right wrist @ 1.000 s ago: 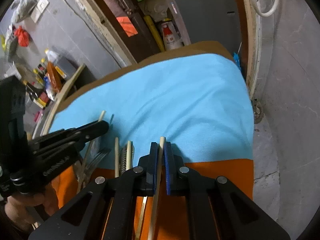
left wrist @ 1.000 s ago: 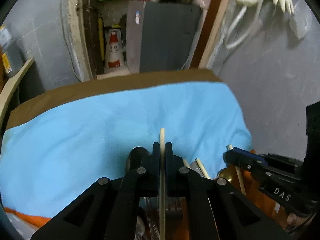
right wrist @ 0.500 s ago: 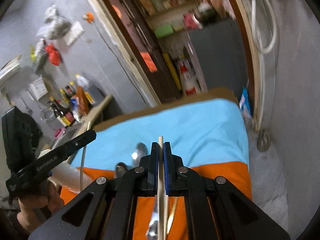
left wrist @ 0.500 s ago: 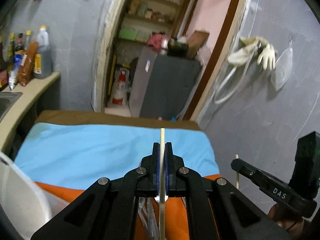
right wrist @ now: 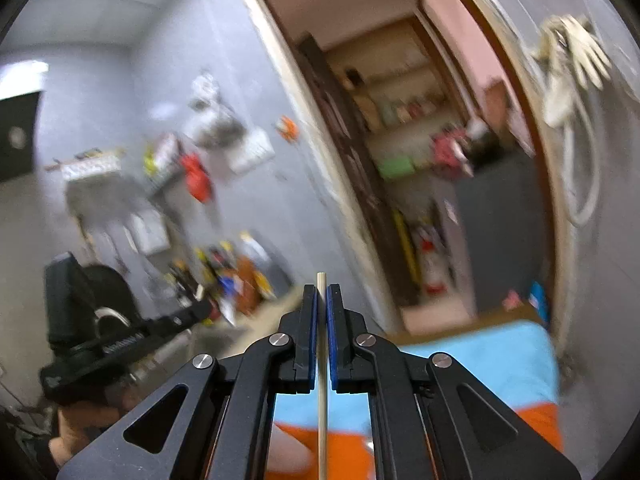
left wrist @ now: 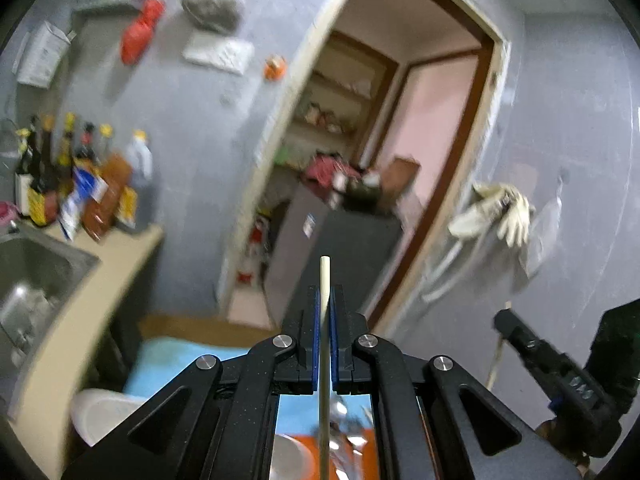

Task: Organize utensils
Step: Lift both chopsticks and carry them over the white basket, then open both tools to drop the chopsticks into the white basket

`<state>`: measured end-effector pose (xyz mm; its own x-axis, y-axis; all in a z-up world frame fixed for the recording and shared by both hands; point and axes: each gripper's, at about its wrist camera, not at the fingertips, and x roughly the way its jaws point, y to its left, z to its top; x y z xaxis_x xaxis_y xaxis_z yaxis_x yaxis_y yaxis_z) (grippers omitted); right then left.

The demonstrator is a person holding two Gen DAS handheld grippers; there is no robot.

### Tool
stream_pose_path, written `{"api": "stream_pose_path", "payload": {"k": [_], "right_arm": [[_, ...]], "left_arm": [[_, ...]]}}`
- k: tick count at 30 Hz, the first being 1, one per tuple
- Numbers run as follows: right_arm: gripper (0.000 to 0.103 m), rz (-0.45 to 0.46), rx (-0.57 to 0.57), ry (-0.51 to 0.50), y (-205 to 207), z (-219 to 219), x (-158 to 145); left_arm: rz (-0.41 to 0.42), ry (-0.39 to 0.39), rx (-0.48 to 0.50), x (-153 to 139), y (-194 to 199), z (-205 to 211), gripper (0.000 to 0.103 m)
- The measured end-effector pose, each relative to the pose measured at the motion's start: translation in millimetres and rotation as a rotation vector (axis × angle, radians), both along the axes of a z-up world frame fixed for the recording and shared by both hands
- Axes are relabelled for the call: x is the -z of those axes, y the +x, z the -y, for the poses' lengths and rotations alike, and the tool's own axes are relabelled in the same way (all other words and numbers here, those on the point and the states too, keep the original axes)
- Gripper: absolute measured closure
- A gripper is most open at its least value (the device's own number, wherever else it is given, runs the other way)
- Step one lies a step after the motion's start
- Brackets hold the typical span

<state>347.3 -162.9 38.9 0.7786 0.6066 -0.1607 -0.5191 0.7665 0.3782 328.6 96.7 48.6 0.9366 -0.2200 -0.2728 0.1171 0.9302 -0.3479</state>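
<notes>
Early in the job. Left gripper [left wrist: 325, 300] pinched tight on a thin pale wooden chopstick [left wrist: 324, 280]. Right gripper [right wrist: 321, 300] pinched tight on another pale wooden chopstick [right wrist: 322, 408]. Both up above the blue cloth [right wrist: 500, 352]. More shiny metal utensils [left wrist: 346, 428] down there, not yet sorted.

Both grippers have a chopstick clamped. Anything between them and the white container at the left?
Nothing visible does. The left gripper and right gripper each hold a chopstick in open air; the white container sits below left, its opening out of view.
</notes>
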Motion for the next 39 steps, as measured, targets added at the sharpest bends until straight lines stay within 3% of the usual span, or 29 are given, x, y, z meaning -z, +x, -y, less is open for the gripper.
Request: {"api": "stream_pose_path", "payload": {"k": [6,10,15,25,30,34,36,39], "right_arm": [[0.1,0.133,-0.015,0.103,8.6,-61.9,-17.3],[0.1,0.171,-0.005,0.099,22.4,-94.9,-5.9],[0.1,0.181,-0.009,0.058,26.8,-110.4,21.5],[0.1,0.15,-0.035,-0.03,24.0,-123.1,68.0],[0.1,0.153,-0.06,-0.064,16.1,-128.2,76.9],[0.098,0.141,-0.08,-0.083,10.0,-128.2,75.7],[0.096,0.127,-0.09,-0.089,8.2,-127.0,74.3],[0.084,0.109,-0.096,-0.09,4.5,-123.1,70.8]], "left_arm": [[0.123,-0.041,-0.124,1.9,-1.9,-77.9,0.101],[0.176,-0.108,-0.194,22.2,3.9,-123.8,0.101],[0.198,-0.136,-0.266,48.3,5.9,-150.4,0.101],[0.253,-0.035,-0.386,77.5,-18.6,-135.4,0.101],[0.256,0.036,-0.36,83.9,-24.8,-122.0,0.101],[0.206,0.033,-0.31,85.2,-26.1,-120.0,0.099],[0.176,0.023,-0.282,84.5,-28.5,-119.2,0.096],[0.148,0.007,-0.232,81.6,-34.5,-114.8,0.07]]}}
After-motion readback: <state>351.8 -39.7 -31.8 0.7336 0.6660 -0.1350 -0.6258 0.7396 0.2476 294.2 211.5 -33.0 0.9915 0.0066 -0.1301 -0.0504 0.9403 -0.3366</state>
